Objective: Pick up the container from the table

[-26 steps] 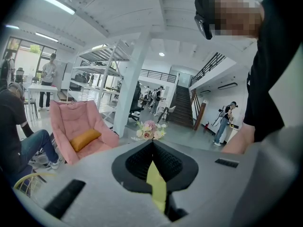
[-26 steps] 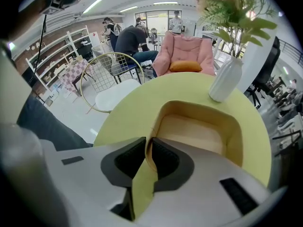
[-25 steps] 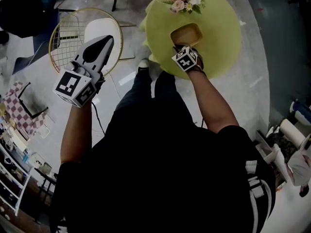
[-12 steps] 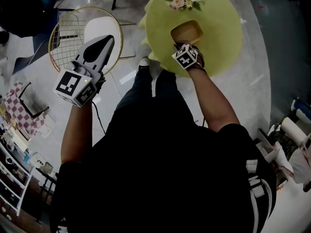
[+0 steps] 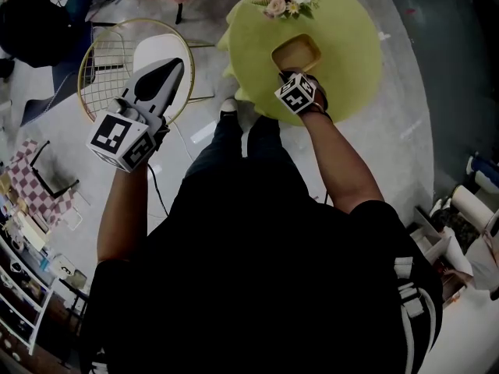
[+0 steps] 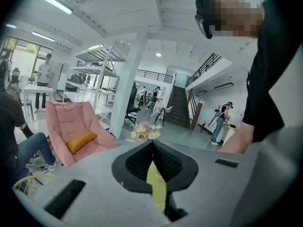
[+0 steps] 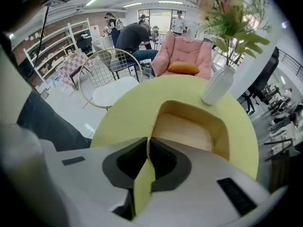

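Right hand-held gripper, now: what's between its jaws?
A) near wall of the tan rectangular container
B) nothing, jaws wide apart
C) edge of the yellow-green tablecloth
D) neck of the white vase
A: in the right gripper view, the right hand-held gripper has its jaws, which have just been closing, pinched on the thin near wall of the tan rectangular container.

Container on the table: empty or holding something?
Empty, as far as shows: the container has a bare floor in the right gripper view; the right gripper hides its near edge.
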Demonstrator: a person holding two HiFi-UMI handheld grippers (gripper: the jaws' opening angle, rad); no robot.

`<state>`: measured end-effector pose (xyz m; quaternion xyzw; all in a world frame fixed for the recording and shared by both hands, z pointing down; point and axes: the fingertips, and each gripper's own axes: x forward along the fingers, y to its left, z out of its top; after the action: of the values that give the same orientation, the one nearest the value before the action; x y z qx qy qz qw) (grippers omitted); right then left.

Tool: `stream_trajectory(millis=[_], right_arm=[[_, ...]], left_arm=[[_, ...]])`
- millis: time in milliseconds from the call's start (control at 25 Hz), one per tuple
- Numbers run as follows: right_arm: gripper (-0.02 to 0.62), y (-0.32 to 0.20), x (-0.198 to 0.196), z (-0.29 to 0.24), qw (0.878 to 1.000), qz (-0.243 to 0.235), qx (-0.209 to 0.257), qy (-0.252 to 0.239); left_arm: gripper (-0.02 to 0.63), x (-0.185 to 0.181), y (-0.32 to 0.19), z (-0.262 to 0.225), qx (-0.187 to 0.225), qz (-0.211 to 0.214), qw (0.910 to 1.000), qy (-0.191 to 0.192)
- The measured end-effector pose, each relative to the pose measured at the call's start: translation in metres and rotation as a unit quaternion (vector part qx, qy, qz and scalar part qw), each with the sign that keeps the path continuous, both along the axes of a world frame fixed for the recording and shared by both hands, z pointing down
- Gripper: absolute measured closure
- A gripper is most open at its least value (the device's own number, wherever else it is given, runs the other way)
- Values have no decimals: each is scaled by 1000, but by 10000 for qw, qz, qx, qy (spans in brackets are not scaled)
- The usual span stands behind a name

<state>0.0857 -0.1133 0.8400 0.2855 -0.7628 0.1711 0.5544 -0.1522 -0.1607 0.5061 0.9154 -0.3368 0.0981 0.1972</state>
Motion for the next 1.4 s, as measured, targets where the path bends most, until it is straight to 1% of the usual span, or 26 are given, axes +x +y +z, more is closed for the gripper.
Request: stream_trajectory(millis=[360, 720, 1080, 1400], right_arm=[[574, 6, 24, -19, 9997, 166, 158, 71], [574, 2, 50, -56, 9985, 325, 418, 156], [574, -2, 73, -87, 9966, 458, 640, 235], [574, -4, 85, -119, 9951, 447, 838, 262]], left_arm=[[591, 17, 7, -15, 174, 129, 9998, 36], [591, 38, 8, -34, 361, 211, 9990, 165], [591, 48, 6, -48, 507, 278, 9983, 110], [589, 58, 2, -56, 606, 377, 9974, 61]])
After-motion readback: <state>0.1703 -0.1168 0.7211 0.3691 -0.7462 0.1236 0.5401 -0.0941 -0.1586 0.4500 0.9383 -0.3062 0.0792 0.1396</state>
